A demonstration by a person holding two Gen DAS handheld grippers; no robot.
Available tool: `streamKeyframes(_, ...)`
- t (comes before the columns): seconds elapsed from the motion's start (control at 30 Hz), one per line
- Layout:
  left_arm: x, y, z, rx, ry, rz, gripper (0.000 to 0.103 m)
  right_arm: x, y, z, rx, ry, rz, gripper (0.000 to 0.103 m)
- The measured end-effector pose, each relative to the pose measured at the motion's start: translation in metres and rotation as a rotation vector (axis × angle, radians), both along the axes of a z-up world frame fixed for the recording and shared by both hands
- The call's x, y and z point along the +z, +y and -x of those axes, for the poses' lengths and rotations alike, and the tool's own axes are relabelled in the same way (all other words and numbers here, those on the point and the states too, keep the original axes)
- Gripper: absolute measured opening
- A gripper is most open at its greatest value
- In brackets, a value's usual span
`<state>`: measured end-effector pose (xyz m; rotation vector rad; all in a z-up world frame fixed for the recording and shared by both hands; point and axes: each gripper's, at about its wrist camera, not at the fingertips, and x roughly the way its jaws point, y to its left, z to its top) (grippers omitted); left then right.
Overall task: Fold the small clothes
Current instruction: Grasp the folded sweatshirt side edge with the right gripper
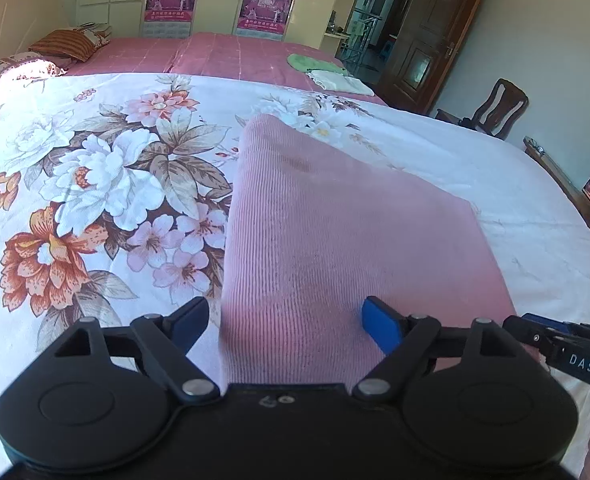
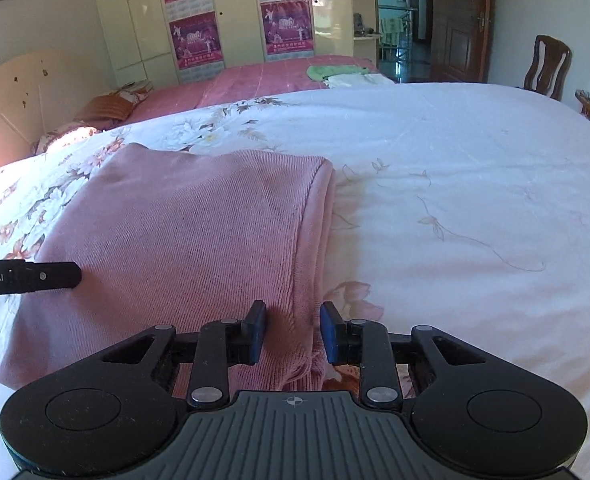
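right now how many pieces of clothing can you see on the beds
3. A folded pink knit garment lies on the floral bedspread before both grippers. On the far pink bed lie a green item and a white one. Others may be hidden.

A floral bedspread (image 2: 475, 168) covers the near bed; beyond — a pink-sheeted bed (image 2: 263, 76), cream wardrobe (image 2: 143, 20) with posters (image 2: 287, 26), dark wooden door (image 1: 439, 36), chair (image 2: 547, 66).
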<state>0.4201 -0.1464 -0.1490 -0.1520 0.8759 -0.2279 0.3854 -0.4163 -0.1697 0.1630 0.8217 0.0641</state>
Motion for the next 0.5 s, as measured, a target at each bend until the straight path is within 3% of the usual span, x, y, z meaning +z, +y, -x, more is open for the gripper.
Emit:
streamKeyframes(0.07, 0.004, -0.001, -0.003, -0.001, -0.006, -0.013, 0.089, 0.006, -0.006, -0.005, 0.001, -0.003, -0.044, 0.029)
streamKeyframes(0.13, 0.007, -0.003, -0.007, 0.002, -0.008, -0.025, 0.093, 0.009, -0.012, -0.013, 0.001, 0.011, -0.108, 0.039)
streamKeyframes(0.17, 0.007, -0.003, -0.009, 0.005, -0.006, -0.028, 0.093, 0.009, -0.015, -0.017, -0.005, 0.013, -0.129, 0.059)
streamKeyframes(0.2, 0.006, -0.002, -0.012, 0.011, 0.001, -0.032, 0.093, 0.010, -0.017, -0.019, -0.014, 0.006, -0.140, 0.071)
streamKeyframes(0.5, -0.012, 0.003, -0.029, -0.008, 0.057, 0.038, 0.095, -0.008, -0.025, -0.041, -0.015, 0.054, -0.167, 0.071)
